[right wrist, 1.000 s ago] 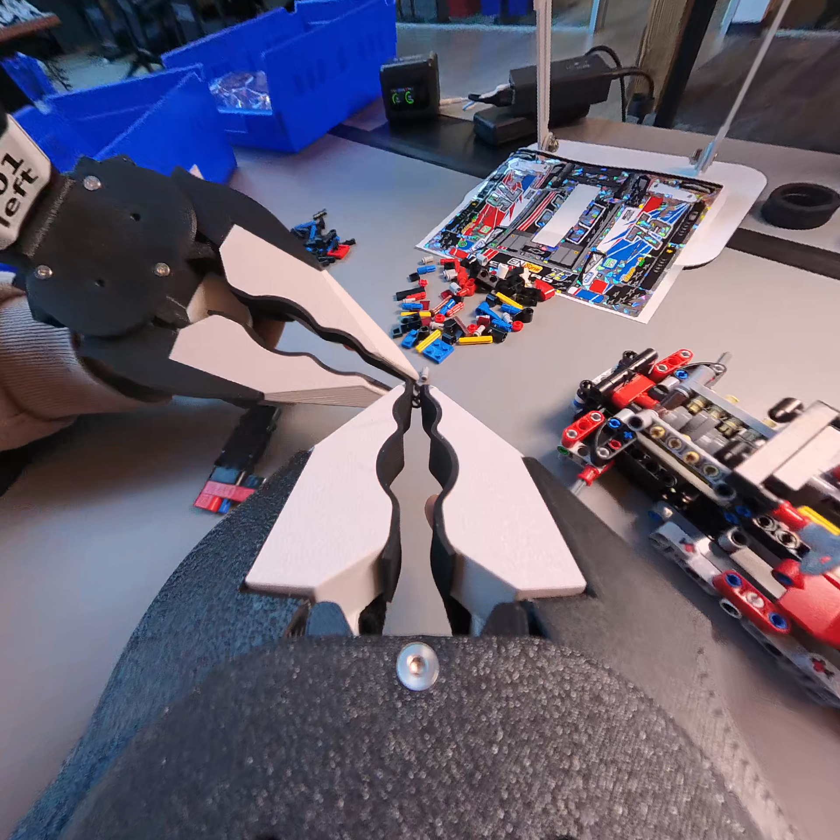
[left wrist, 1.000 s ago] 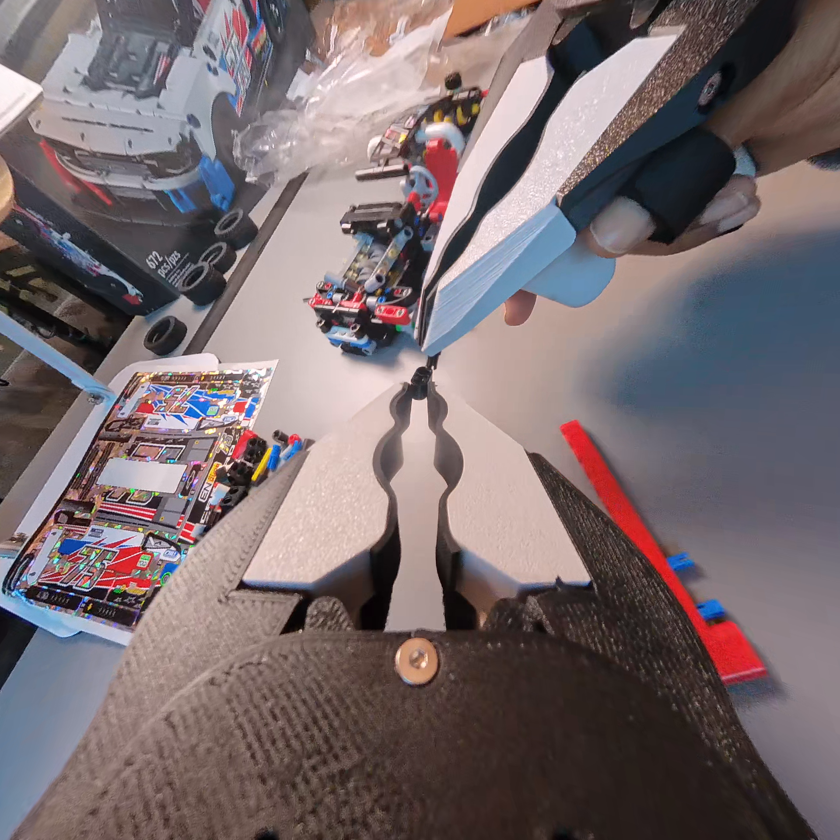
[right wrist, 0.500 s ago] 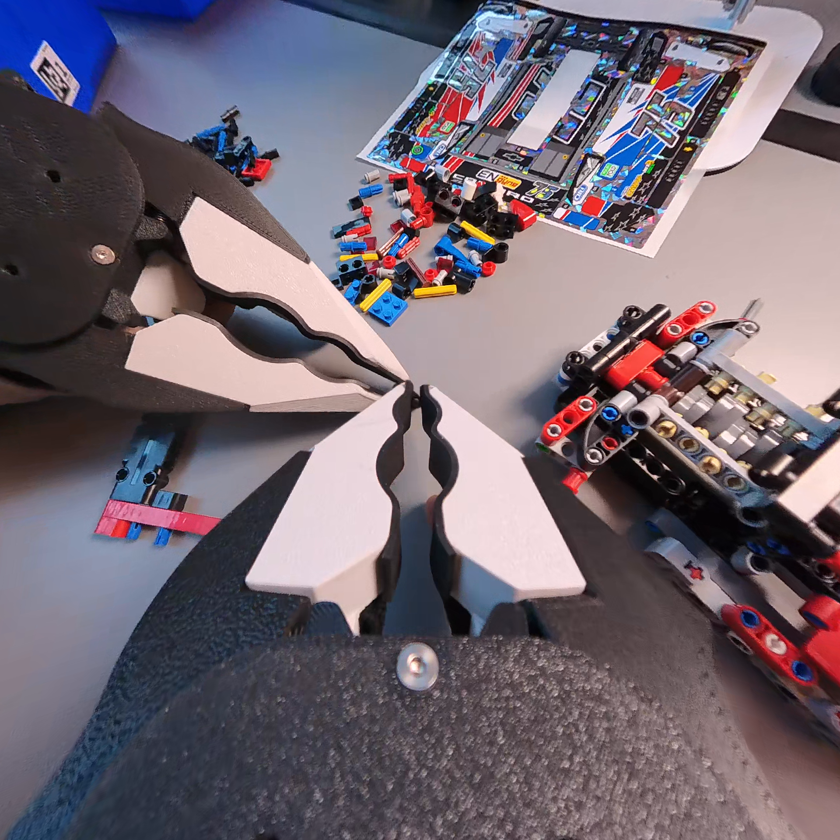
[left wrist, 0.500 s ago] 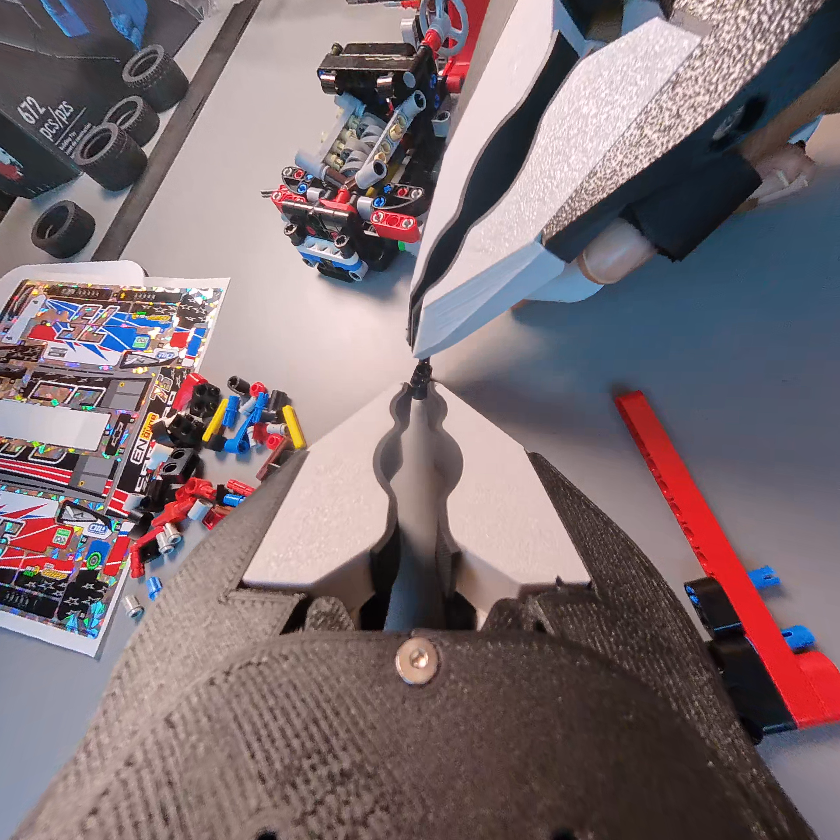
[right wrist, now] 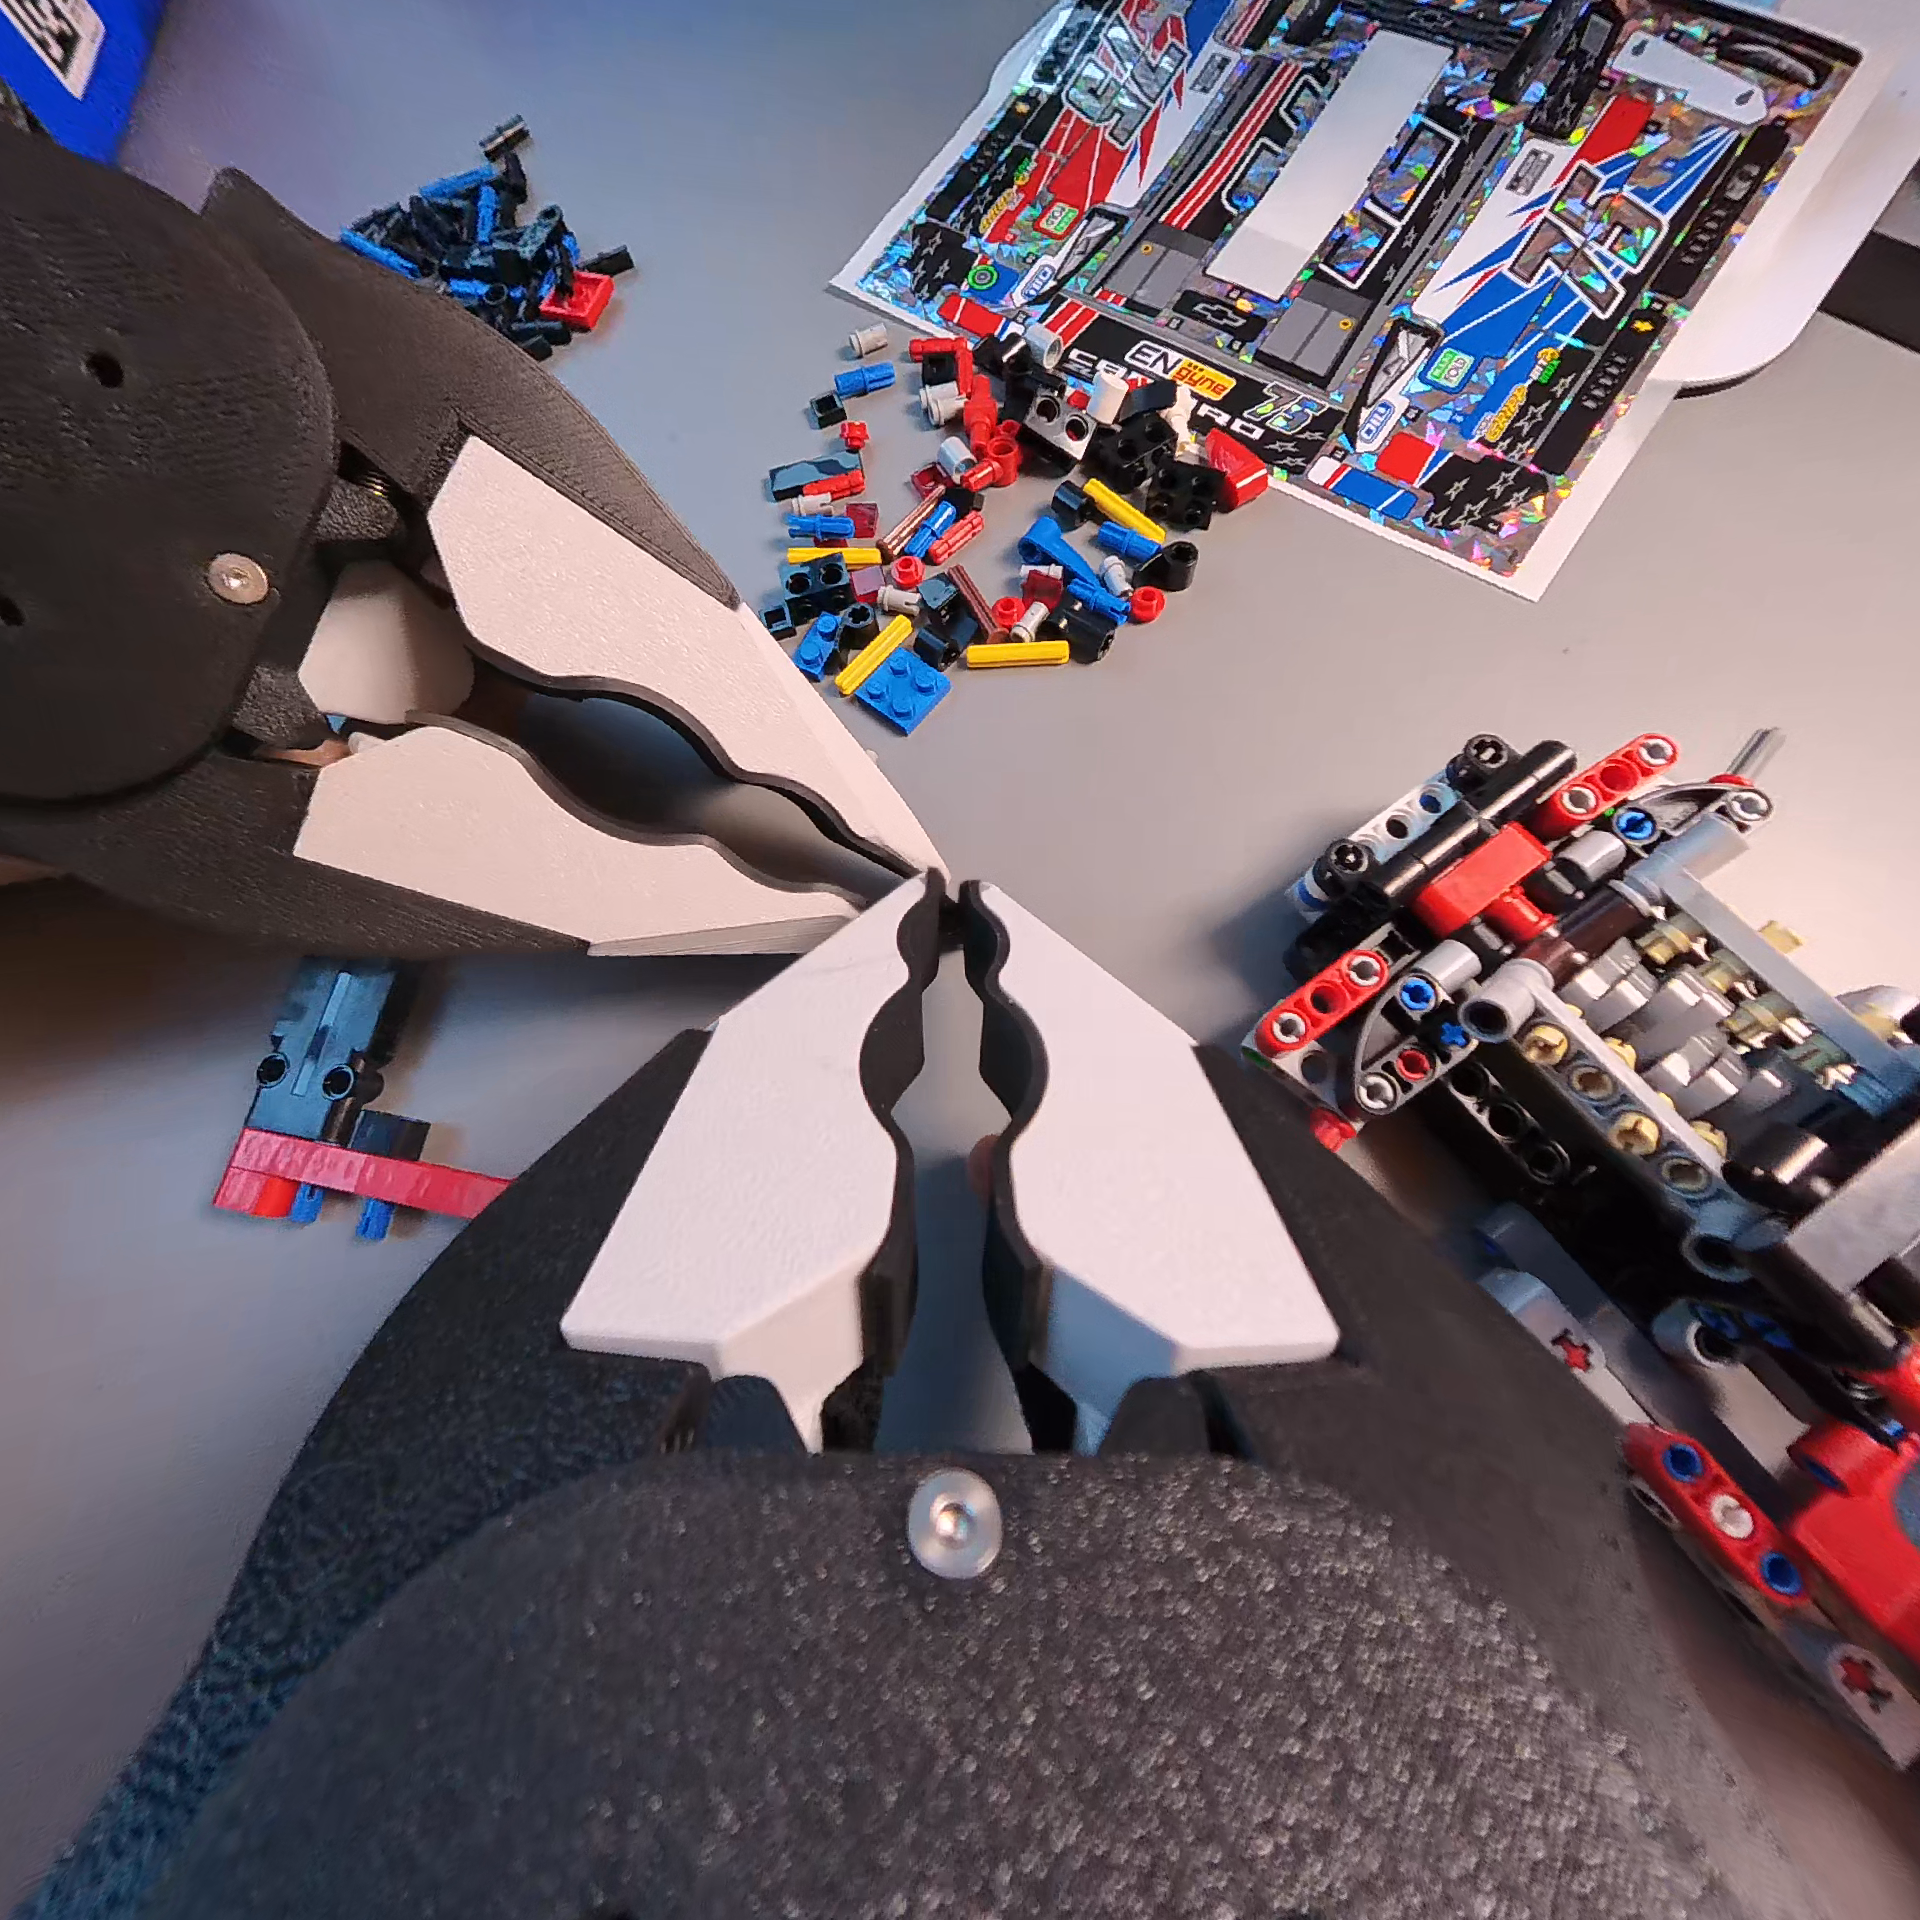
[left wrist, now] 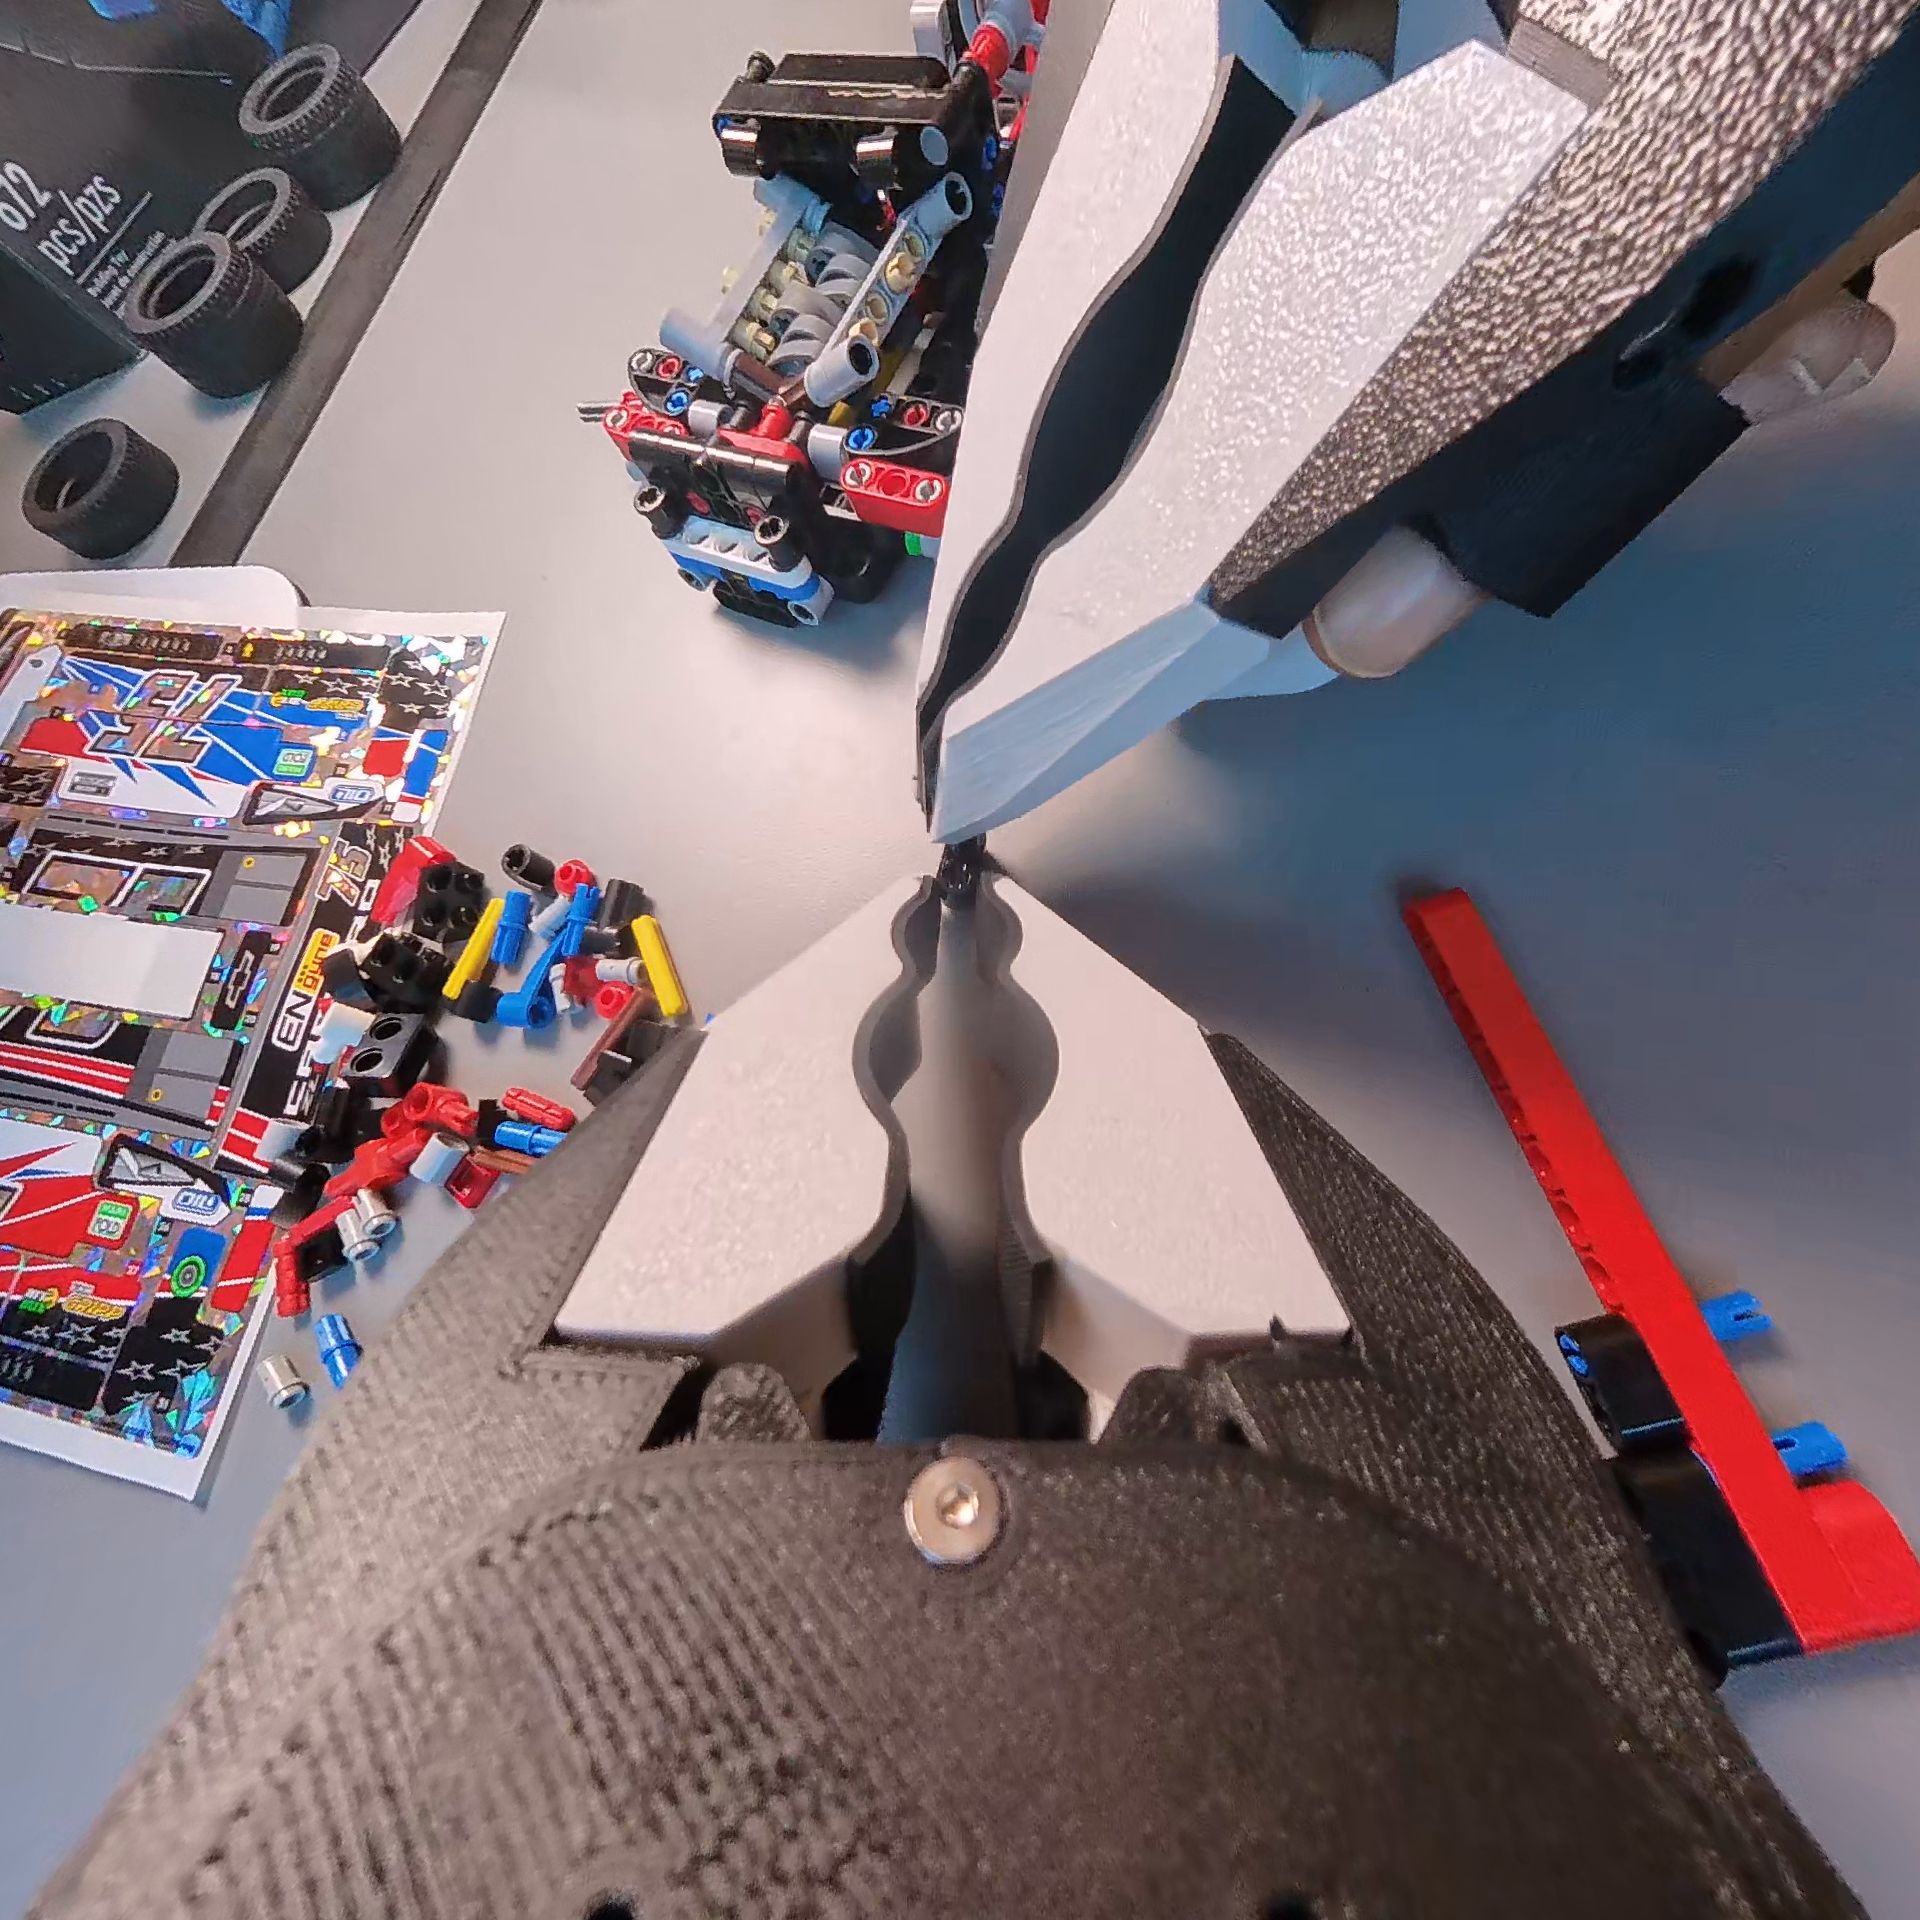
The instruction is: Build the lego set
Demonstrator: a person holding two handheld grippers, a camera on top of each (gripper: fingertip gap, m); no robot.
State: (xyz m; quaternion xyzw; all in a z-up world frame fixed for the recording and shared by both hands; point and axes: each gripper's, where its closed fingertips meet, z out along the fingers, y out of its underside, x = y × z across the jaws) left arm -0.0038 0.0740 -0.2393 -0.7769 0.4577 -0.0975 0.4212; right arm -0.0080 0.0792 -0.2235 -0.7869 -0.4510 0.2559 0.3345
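My left gripper [left wrist: 957, 896] is shut on a small black pin [left wrist: 958, 881] and holds it above the grey table. My right gripper [left wrist: 932, 816] comes in from the upper right with its jaws closed, tips on the pin's other end. In the right wrist view my right gripper [right wrist: 948, 896] meets the left gripper [right wrist: 902, 871] tip to tip, and the pin is only a dark speck between them. The partly built car chassis [left wrist: 800, 416] stands beyond the grippers; it also shows in the right wrist view [right wrist: 1558, 1039].
A long red beam with a black block and blue pins [left wrist: 1558, 1195] lies on the table, also seen in the right wrist view [right wrist: 343, 1174]. Loose small pieces [right wrist: 987, 561] lie by a sticker sheet [right wrist: 1403, 260]. Black tyres [left wrist: 208, 301] sit by the set's box [left wrist: 62, 156]. A pile of blue and black pins [right wrist: 488, 249] lies farther off. My left and right fingertips are right by each other.
Both grippers have come down closer to the table and tilted down, staying tip to tip on the pin. The pieces on the table have not moved.
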